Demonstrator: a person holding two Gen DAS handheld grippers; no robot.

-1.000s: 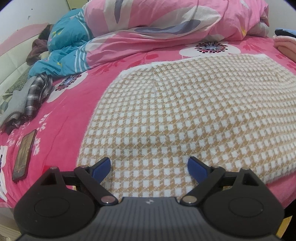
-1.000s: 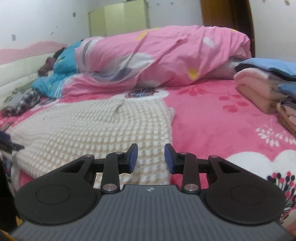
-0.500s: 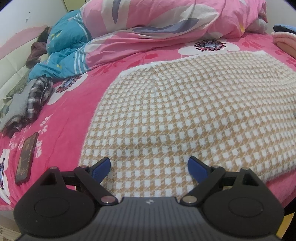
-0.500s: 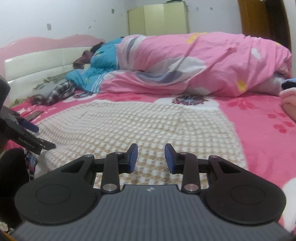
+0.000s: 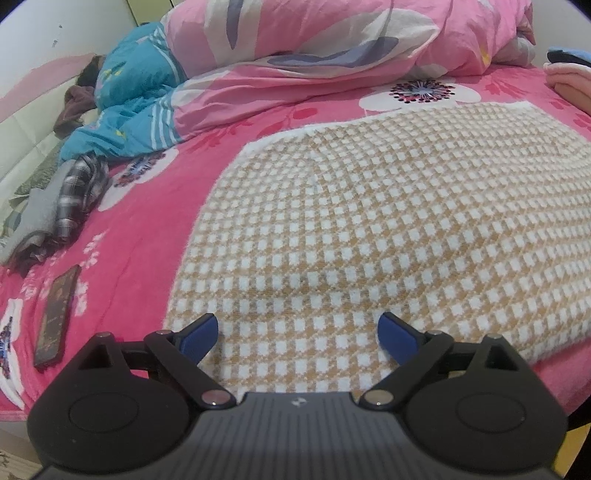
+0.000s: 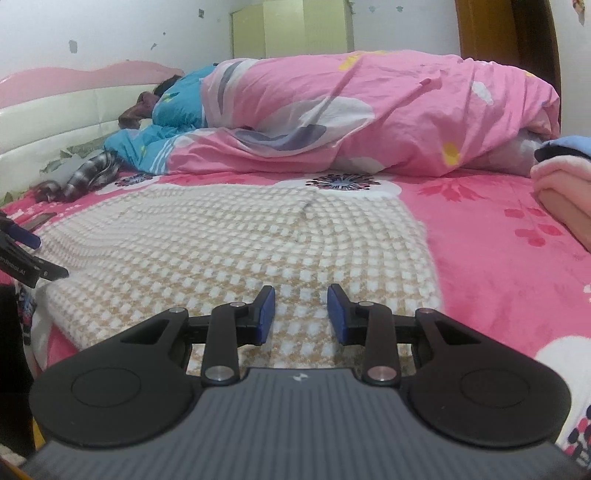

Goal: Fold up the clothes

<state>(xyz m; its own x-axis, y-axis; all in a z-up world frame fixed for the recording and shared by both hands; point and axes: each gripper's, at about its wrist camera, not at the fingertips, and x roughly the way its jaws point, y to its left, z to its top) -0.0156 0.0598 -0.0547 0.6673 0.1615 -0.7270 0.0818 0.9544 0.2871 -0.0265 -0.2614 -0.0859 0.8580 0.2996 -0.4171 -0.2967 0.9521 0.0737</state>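
The checked tan-and-white garment (image 5: 388,229) is lying spread flat on the pink floral bed (image 5: 140,236); both grippers are hovering at its near hem, left gripper (image 5: 297,332) wide apart, right gripper (image 6: 301,314) narrowly parted, each grasping nothing; next, pinching the hem for folding

A white wall (image 6: 110,33) with scattered chipped spots rises behind the bed; a pale yellow-green wardrobe (image 6: 291,29) stands against it, and a brown wooden door frame (image 6: 506,33) (only partly in view) closes the right corner; the padded cream headboard (image 6: 55,122) carries a wavy pink top edge; the light is even and soft.
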